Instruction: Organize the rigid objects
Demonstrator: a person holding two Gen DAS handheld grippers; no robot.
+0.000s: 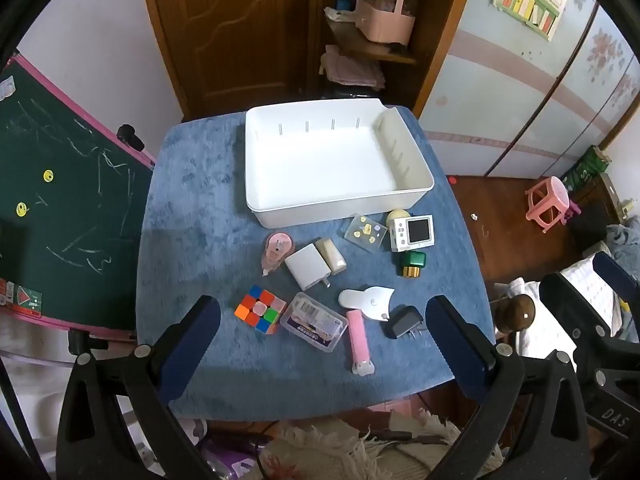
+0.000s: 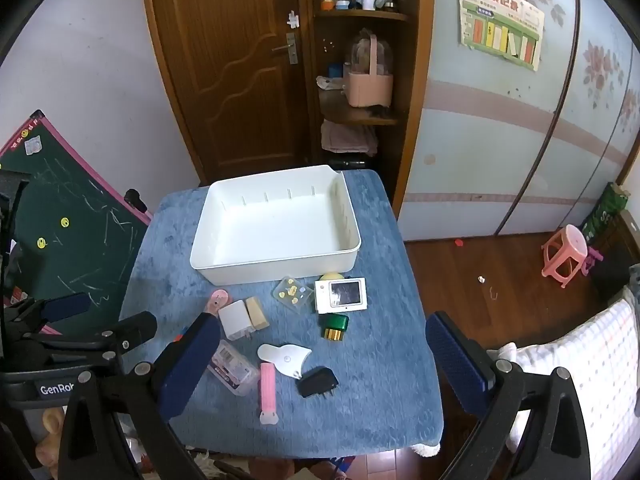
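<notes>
An empty white bin (image 1: 280,204) (image 2: 224,268) stands at the back of a blue-covered table (image 1: 192,208) (image 2: 380,360). In front of it lie a colour cube (image 1: 262,308), a clear case (image 1: 314,322) (image 2: 234,366), a white charger (image 1: 306,266) (image 2: 236,318), a pink stick (image 1: 358,342) (image 2: 267,392), a black plug (image 1: 402,321) (image 2: 318,381), a white camera (image 1: 412,234) (image 2: 342,294) and a green block (image 1: 412,264) (image 2: 335,326). My left gripper (image 1: 322,340) hovers open above the near objects. My right gripper (image 2: 322,354) hovers open too, holding nothing.
A green chalkboard (image 1: 60,208) (image 2: 80,240) leans at the table's left. A wooden door (image 1: 240,32) and shelves (image 2: 360,116) stand behind. A pink stool (image 1: 548,202) (image 2: 564,254) sits on the wood floor at right. A checked cushion (image 2: 592,364) lies near right.
</notes>
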